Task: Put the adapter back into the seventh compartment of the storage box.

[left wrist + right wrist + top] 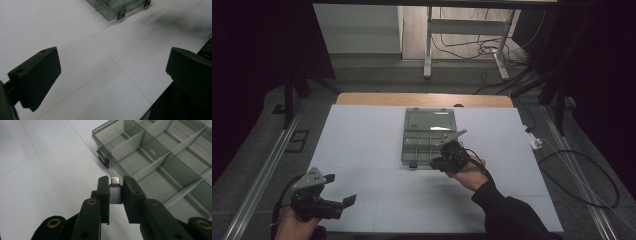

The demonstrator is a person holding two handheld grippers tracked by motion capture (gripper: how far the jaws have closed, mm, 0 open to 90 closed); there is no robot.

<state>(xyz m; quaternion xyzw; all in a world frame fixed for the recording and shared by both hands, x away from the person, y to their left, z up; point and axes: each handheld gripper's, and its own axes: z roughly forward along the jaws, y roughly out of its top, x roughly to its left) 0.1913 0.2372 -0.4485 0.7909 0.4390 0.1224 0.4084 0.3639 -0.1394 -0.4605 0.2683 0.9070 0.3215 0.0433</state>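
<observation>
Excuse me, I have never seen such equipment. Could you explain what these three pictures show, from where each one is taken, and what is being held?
A person sits at a white table and holds a hand-operated tool with two black jaws in each hand. The high view looks down from above. There the left gripper hovers open and empty, and the right gripper reaches toward a clear compartment box with its lid open. The other two pictures come from small cameras riding on each tool, looking along its jaws. In the right gripper view, the jaws are shut on a small dark adapter with a metal plug, beside the box's near corner.
</observation>
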